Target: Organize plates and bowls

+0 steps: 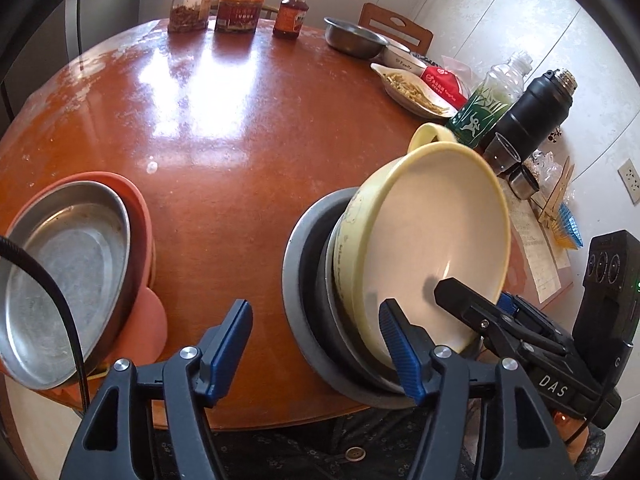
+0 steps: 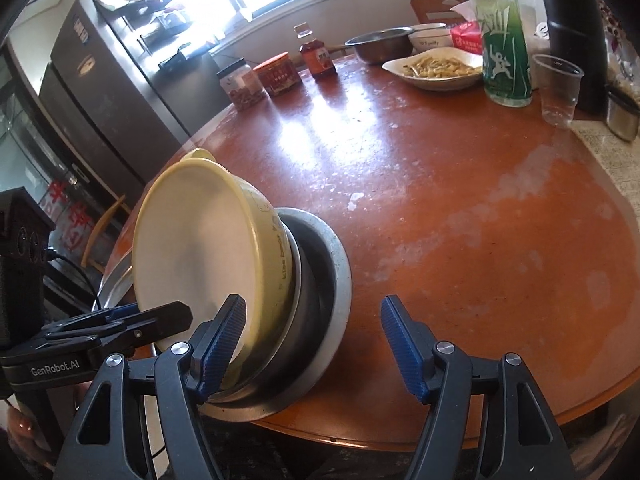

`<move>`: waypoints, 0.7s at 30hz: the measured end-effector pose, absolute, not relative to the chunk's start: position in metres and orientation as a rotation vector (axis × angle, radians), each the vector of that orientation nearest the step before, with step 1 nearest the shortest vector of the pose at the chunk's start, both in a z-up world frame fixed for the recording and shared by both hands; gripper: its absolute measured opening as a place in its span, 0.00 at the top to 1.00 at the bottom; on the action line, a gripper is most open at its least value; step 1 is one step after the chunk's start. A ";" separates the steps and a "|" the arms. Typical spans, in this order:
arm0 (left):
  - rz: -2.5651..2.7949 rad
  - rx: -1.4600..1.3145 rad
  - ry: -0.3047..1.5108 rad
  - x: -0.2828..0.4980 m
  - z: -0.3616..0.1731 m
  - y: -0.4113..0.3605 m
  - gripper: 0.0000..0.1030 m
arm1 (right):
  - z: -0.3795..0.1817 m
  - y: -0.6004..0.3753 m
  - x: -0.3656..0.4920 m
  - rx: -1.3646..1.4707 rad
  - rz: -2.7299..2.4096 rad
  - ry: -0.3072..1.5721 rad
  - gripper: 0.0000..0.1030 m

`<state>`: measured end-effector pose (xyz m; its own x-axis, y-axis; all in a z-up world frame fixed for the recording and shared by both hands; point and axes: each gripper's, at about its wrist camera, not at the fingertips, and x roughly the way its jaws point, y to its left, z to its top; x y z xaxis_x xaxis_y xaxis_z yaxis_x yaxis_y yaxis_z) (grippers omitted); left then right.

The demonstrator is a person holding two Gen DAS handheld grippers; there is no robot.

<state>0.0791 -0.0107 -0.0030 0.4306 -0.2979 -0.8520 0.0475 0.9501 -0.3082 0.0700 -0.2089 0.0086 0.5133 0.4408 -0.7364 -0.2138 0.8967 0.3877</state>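
Both grippers' jaws stand released. Yellow bowl (image 1: 432,240) leans tilted in a steel dish (image 1: 296,280) on the counter (image 1: 224,128).

Left wrist view: low over the near edge of the round worktop (image 1: 224,128), facing across it toward the far jars. Right wrist view: same edge, further right, angled left toward the fridge (image 2: 100,92) — close in. Shared by both: the yellow bowl (image 1: 436,240) — and the far dishes.

Glossy worn table (image 1: 240,120), dull metal plate (image 1: 60,260).
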 end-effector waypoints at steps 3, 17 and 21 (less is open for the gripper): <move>-0.229 -0.248 1.133 0.084 -0.010 -0.015 0.37 | 0.009 -0.205 0.072 0.254 0.421 0.947 0.45; -0.263 -0.231 1.153 0.097 -0.010 -0.030 0.43 | 0.013 -0.200 0.083 0.221 0.384 0.958 0.57; -0.255 -0.239 1.117 0.096 0.006 -0.021 0.43 | 0.025 -0.196 0.086 0.232 0.399 0.940 0.57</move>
<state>0.0956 -0.0210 0.0060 0.4151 -0.3195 -0.8518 0.0819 0.9456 -0.3147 0.0856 -0.1958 0.0252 0.5247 0.4293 -0.7351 -0.2301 0.9029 0.3631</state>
